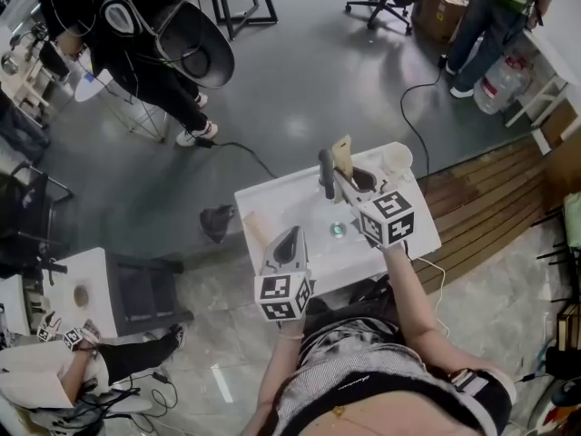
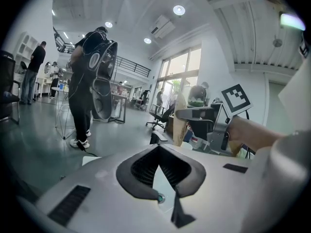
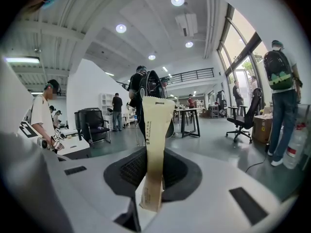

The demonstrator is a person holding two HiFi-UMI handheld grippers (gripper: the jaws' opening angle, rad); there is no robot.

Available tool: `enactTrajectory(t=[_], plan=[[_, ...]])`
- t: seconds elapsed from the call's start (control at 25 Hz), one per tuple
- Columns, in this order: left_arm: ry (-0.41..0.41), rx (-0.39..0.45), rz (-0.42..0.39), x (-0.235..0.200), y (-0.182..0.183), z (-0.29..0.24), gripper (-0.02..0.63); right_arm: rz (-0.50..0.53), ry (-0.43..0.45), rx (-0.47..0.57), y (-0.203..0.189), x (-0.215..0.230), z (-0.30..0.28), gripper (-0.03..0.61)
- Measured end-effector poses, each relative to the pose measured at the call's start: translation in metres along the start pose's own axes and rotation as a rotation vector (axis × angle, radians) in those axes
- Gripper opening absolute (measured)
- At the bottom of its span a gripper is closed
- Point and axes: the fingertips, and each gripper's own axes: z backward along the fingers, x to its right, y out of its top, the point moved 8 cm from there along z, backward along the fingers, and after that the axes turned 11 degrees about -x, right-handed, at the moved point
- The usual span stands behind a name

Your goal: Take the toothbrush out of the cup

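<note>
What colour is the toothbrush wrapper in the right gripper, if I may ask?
Pale beige wrapper, dark print; best in right gripper view.

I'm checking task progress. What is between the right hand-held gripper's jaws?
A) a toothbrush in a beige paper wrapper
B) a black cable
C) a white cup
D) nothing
A: the right hand-held gripper is clamped on the wrapped toothbrush, which stands upright between its jaws in the right gripper view.
</note>
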Motion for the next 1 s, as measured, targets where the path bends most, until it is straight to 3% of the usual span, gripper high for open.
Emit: enactTrajectory(t=[1.0], plan=[[0.044, -0.014, 0.011, -0.062, -0.016, 0.038, 0.0, -0.004, 0.068, -0.028, -0.004, -0.071, -0.05, 0.11]])
